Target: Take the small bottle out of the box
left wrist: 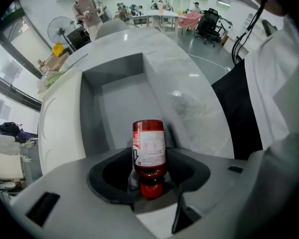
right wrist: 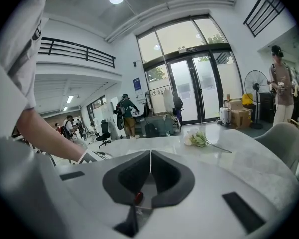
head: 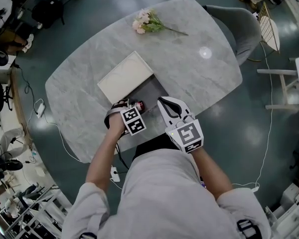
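Small bottle [left wrist: 149, 151] is lying between the fingers of the left gripper [left wrist: 149, 176], which are standing wide apart and not pressing on it. Its long axis is running away from the fingers, with the red cap nearest them and the base pointing toward the far wall of the grey box [left wrist: 114, 78]. It seems to be resting at the box's near end. The label's print is too small to read. The left forearm is reaching down, with the gripper pointing straight at the table [head: 189, 73]. In the head view, its marker cube is covering most of the bottle. Beside it, the right gripper [right wrist: 150, 168] is hanging slightly below level, its fingers together and holding nothing. Beyond the fingers, a white lid [head: 125, 77] is lying flat, and flowers [head: 148, 23] are lying further off.
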Available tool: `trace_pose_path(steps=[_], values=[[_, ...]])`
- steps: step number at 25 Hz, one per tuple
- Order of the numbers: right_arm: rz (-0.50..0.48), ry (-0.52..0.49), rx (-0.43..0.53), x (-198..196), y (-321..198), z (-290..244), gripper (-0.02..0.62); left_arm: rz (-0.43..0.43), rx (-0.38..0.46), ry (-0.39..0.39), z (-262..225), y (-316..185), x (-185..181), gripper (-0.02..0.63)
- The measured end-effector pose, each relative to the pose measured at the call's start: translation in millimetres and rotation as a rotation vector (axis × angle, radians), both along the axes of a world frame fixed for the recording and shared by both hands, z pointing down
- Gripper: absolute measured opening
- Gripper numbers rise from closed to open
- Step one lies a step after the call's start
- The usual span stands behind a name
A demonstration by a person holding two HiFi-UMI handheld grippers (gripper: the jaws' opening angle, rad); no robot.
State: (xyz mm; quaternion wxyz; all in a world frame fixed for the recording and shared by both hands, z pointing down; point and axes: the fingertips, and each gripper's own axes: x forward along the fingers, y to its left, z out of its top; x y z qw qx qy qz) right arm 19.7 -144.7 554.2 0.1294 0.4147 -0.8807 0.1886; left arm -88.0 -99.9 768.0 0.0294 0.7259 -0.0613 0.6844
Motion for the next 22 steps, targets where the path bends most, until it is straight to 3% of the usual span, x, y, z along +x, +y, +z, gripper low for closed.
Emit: trace_pose_path(steps=[12, 19, 22], values=[[-0.023, 0.014, 0.007, 3.2, -2.4, 1.8, 0.027, -0.200, 0.027, 0.130, -10.7, -21.3, 11.1, 0.210], [-0.038, 0.005, -0.005, -2.3, -4.7, 2.6, 0.026, -0.334, 0.099, 0.274, -38.9, -32.9, 25.4, 0.210], [-0.054, 0.010, -0.008, -7.7, -6.1, 5.5, 0.028, -0.446, 0.129, 0.360, -55.9, -36.8, 29.3, 0.210]])
